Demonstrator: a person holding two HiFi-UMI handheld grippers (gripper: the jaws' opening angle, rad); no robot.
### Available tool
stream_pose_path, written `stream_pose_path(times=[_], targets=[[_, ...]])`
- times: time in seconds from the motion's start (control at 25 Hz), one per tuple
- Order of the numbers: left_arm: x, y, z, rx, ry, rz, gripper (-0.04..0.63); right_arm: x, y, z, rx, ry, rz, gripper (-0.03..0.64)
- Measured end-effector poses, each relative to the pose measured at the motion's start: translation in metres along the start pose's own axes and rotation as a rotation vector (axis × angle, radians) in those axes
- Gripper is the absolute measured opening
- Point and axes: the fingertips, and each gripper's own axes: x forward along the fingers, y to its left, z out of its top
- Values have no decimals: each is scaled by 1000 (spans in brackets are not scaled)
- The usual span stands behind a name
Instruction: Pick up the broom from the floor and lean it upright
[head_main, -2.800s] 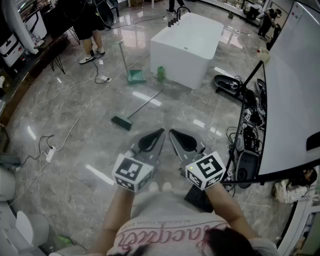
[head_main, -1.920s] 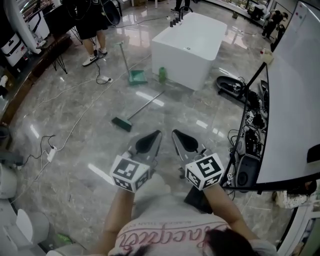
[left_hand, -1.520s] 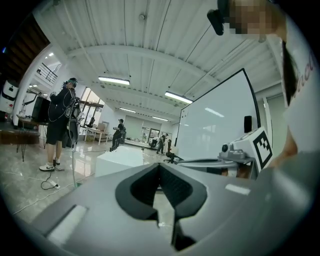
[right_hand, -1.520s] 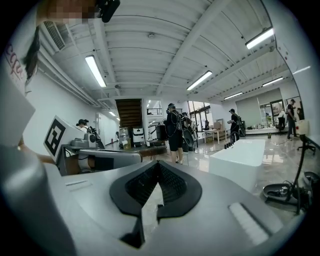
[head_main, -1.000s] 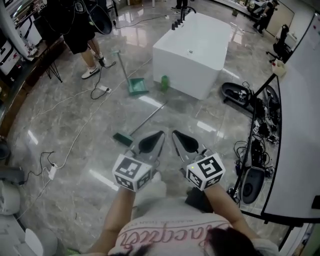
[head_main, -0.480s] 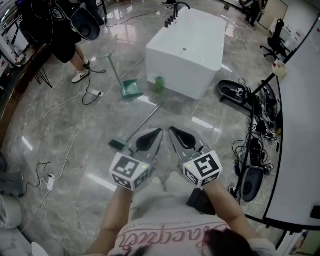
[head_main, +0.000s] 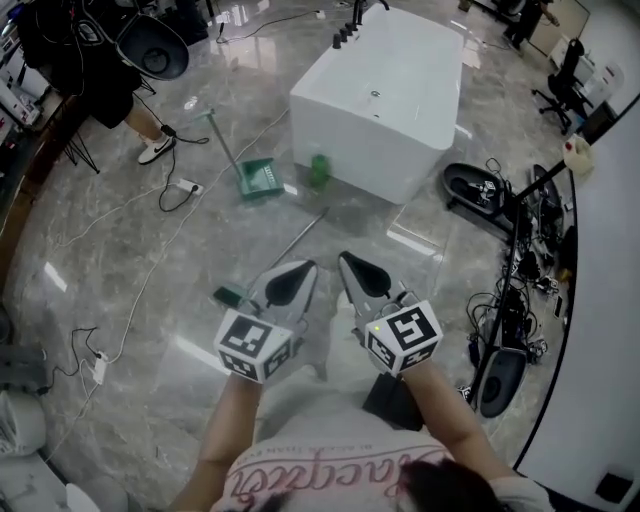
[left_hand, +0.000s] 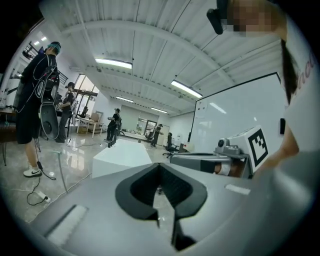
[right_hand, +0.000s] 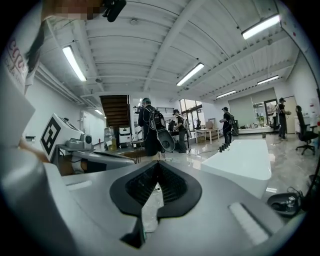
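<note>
Shiny grey floor (head_main: 120, 260) fills the room, with a big white tub (head_main: 380, 95) on it. Near the tub lies the broom (head_main: 296, 238), flat on the floor, its green head (head_main: 229, 296) beside the left hand-held gripper (head_main: 298, 275). That one and the right hand-held gripper (head_main: 357, 272) are both squeezed closed with nothing inside. The broom looks light, with a long, hard, thin stick that may be slippery. Grab the stick near its middle.

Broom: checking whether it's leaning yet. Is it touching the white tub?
Apart. The head view shows the broom lying flat, with bare floor between its handle tip and the white tub.
</note>
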Motion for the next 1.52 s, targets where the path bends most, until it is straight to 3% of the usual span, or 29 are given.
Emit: stream_pose_path(times=[0.16,0.44,0.68,0.84,1.04,1.24,1.52], targets=[[45,15,-9,15,46,31,0,30,-34,-2,-20,35,56,2],[124,60,-9,-36,60,133,0,69,-114,-12,-17,117,123,2],[169,89,-19,-32,137,93,2,102,-159,-37,21,195,137,2],[195,117,-55,-51,255,74,2,126,-174,-71,107,265,126,2],[213,166,-90,-109,303,96,2,164,-187,-113,170,345,112,2],[238,218,-156,-181,373,78,2,212,-214,-156,174,398,39,2],[271,278,-255,-161,523,128,2,258,-223,-258,215,540,38,2]])
